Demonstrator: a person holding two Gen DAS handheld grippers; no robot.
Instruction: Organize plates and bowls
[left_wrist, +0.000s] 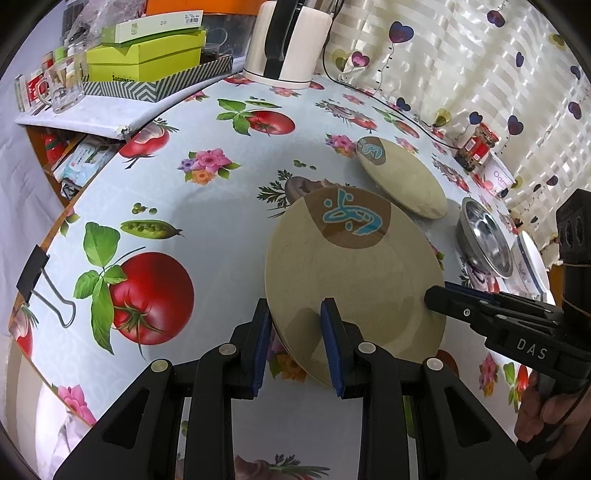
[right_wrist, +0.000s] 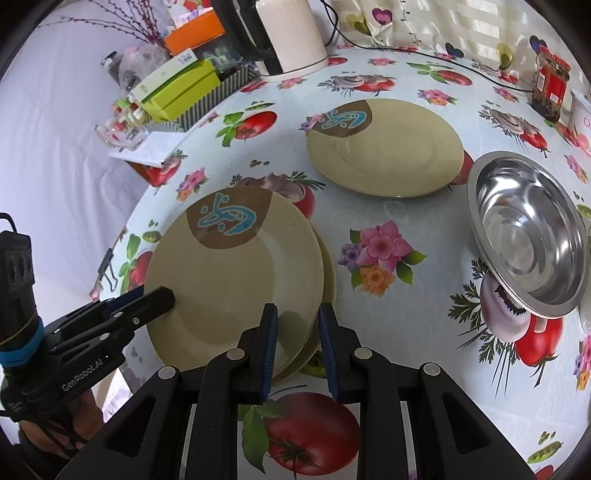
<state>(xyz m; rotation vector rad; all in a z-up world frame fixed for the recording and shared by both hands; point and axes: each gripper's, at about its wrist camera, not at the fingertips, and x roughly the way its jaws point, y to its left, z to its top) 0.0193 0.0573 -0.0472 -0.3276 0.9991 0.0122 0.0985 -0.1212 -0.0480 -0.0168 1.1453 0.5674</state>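
A beige plate with a brown patch and blue mark (left_wrist: 351, 269) lies on top of a second like plate whose edge shows in the right wrist view (right_wrist: 327, 266). My left gripper (left_wrist: 295, 343) straddles the near rim of the top plate (right_wrist: 236, 273), jaws apart. My right gripper (right_wrist: 297, 347) straddles the stack's right rim, jaws apart; it shows in the left wrist view (left_wrist: 443, 295). A third beige plate (right_wrist: 384, 151) lies farther back. A steel bowl (right_wrist: 528, 236) sits to the right, with a white bowl (left_wrist: 532, 266) beyond it.
A white kettle (left_wrist: 288, 44) with its cord stands at the back. Green boxes in a striped tray (left_wrist: 147, 62) and glass cups (left_wrist: 66, 85) sit on a shelf at the left. A jar (right_wrist: 550, 88) stands at the back right. A binder clip (left_wrist: 40, 284) holds the tablecloth edge.
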